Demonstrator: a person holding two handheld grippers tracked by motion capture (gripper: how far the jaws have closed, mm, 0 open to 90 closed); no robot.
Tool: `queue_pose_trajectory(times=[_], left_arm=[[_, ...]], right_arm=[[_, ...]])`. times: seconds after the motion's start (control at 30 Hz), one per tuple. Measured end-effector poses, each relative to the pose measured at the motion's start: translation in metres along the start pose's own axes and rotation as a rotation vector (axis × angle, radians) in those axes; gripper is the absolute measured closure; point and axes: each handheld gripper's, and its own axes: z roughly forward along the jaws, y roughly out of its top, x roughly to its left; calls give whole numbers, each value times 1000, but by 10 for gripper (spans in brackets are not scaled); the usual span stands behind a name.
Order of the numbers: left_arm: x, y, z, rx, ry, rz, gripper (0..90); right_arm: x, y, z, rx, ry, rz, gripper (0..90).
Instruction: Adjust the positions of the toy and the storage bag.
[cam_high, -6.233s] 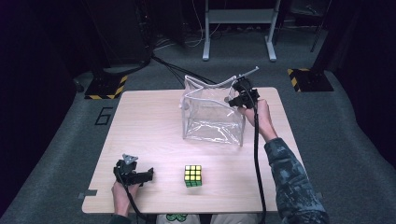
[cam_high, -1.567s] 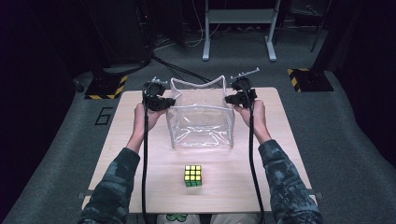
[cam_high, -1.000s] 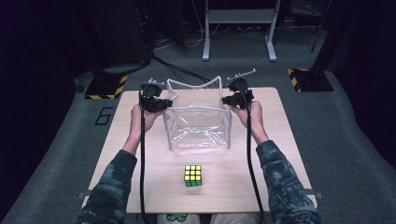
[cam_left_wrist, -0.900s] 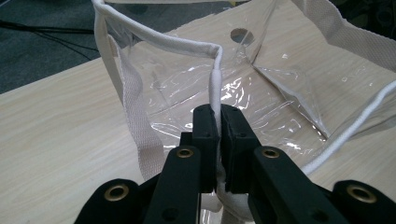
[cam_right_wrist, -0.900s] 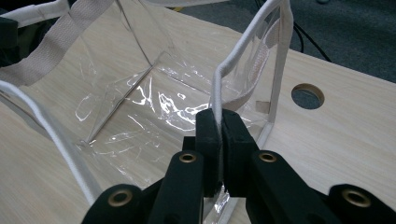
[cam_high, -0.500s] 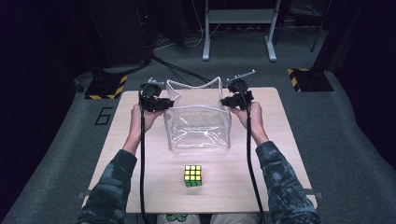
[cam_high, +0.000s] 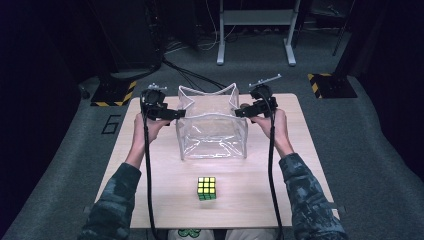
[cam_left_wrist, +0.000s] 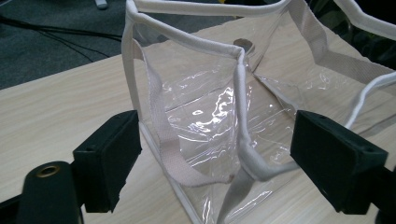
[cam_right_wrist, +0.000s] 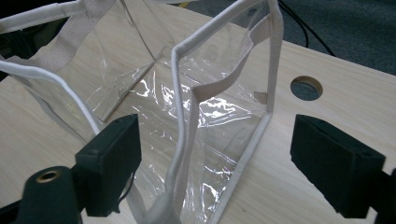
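Left gripper (cam_high: 176, 114): our jaws have just been opening and now stand wide apart, gripping nothing. In the left gripper view the white-piped edge of the clear plastic bag (cam_left_wrist: 201, 116) sits between the two black pads without either pad pressing on it.

Right gripper (cam_high: 241, 112): our jaws have likewise just been opening and stand wide, holding nothing. In the right gripper view the bag's opposite side panel and its woven handle strap (cam_right_wrist: 224, 79) lie in the gap, free of both pads.

The bag stands upright and open-mouthed on the far half of the wooden table (cam_high: 150, 200), flanked by the two grippers at its upper corners. A colour-puzzle cube (cam_high: 206, 188) rests near the table's front edge, well apart from the bag and between our forearms.
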Motion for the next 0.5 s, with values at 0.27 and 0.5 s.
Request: queue_pose_trajectory(times=[0.27, 0.5], left_arm=[[-3, -11, -25, -33, -12, 23, 120], [-2, -31, -43, -66, -6, 33, 74]], right_arm=[[-4, -10, -25, -46, 6, 0, 111], [-4, -26, -38, -60, 8, -34, 85]])
